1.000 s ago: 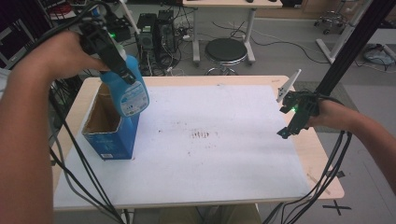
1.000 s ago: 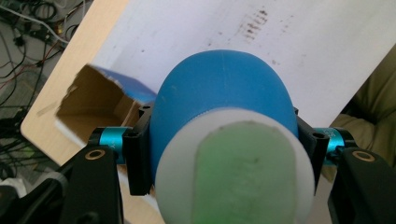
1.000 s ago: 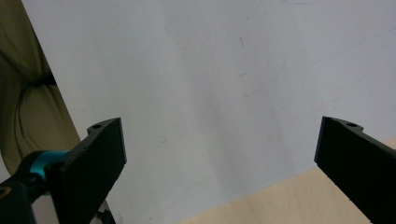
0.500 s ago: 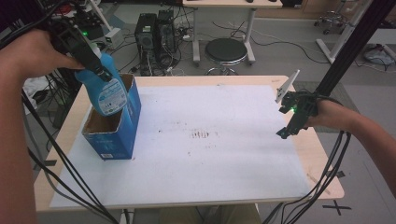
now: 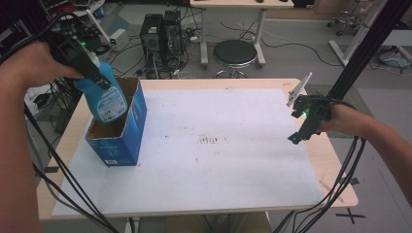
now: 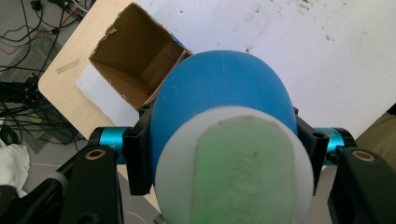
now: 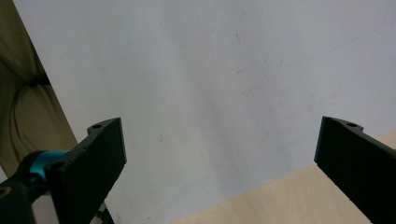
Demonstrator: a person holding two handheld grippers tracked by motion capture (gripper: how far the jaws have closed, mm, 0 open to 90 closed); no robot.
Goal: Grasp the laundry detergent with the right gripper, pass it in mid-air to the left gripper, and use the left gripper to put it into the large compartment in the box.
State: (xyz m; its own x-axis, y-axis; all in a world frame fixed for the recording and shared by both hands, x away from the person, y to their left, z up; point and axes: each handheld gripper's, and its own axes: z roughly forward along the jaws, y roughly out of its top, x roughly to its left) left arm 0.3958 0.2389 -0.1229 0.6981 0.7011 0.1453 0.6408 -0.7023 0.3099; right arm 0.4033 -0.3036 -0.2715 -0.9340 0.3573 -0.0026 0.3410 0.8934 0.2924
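I see the blue plastic bottle with a printed label [image 5: 106, 97] hanging tilted, its lower end at the open mouth of the blue cardboard box with a brown inside [image 5: 127, 137], partly over the opening; I cannot tell whether it touches the rim. In the left gripper view the rounded blue body with its white and green end [image 6: 233, 154] sits squeezed between the two black jaws, so my left hand-held gripper [image 5: 90, 70] is clenched on it, held from above at the far left of the worktop. The box stands upright on the white sheet [image 5: 218, 170] that covers most of the pale wooden worktop [image 5: 335, 165], near its left edge. My right hand-held gripper [image 5: 303, 128] hovers well apart at the right edge of the sheet, jaws spread wide with nothing between them, pointing down at the white surface [image 7: 210, 93].
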